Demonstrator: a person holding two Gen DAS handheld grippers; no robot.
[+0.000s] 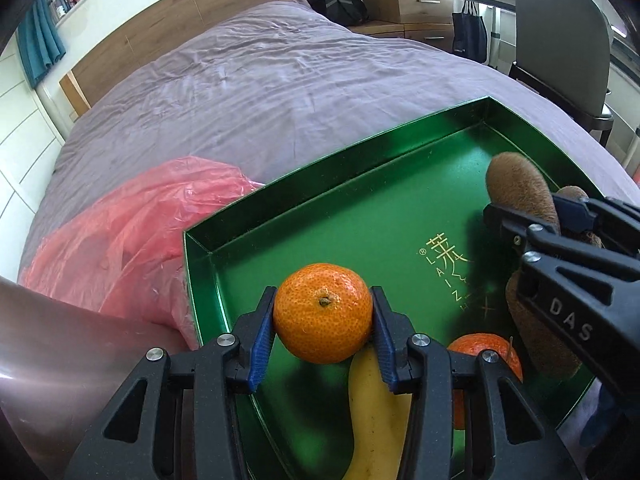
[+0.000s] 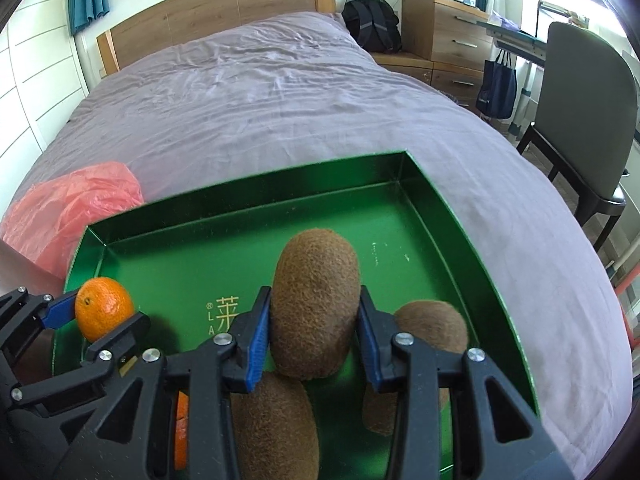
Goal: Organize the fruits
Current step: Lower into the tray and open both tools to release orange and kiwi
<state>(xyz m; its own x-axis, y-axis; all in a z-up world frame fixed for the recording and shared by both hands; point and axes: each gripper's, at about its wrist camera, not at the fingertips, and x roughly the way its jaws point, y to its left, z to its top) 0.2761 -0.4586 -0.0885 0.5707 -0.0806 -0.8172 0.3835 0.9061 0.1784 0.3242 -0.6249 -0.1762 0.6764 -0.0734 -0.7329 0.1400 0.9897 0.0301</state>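
Task judged partly done, green tray (image 1: pixel 208 248) taken as landmark. Left tool (image 1: pixel 323 320) pinched on mandarin (image 1: pixel 323 312), held over tray's near-left part; right tool (image 2: pixel 310 322) pinched on kiwi (image 2: pixel 316 304), held over near-right part. Banana (image 1: pixel 372 412), second mandarin (image 1: pixel 486 350), further kiwis (image 2: pixel 434 326) seen already inside tray. Pink plastic bag (image 1: pixel 132 232) crumpled left of tray on bed (image 1: pixel 260 80). Tray glossy, rectangular, low-walled; mandarin peel dimpled; kiwi skin fuzzy, oval.

Glossy green tray (image 2: pixel 460 216), fuzzy kiwi (image 2: pixel 316 300)
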